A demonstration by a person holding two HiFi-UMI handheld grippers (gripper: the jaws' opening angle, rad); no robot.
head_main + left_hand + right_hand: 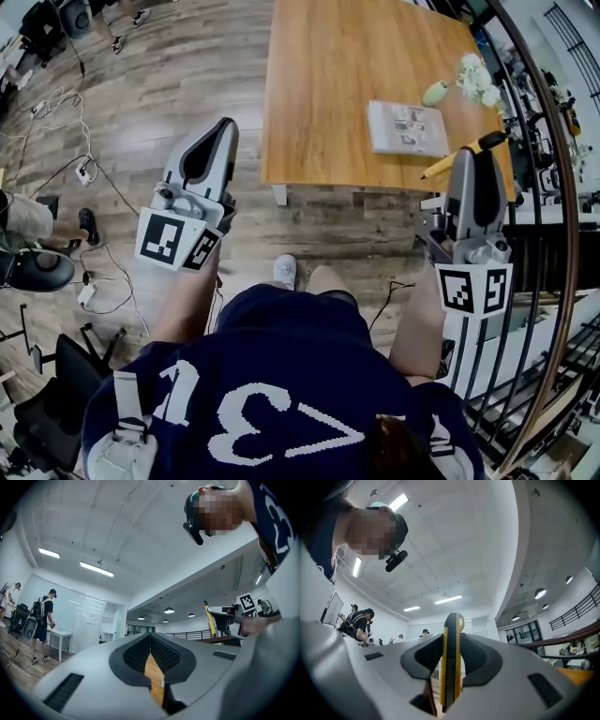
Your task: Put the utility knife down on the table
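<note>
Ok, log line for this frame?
left tongs: shut, empty | right tongs: shut on utility knife | knife: not yet on table

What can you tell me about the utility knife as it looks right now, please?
The utility knife is slim, yellow with a black strip down its middle and a black looped end, plastic by the look. It sits edge-on between the jaws of the right gripper, which clamp its sides, its end poking beyond them. No blade shows. In the head view it slants near the front corner of the wooden table, not yet set down.
</note>
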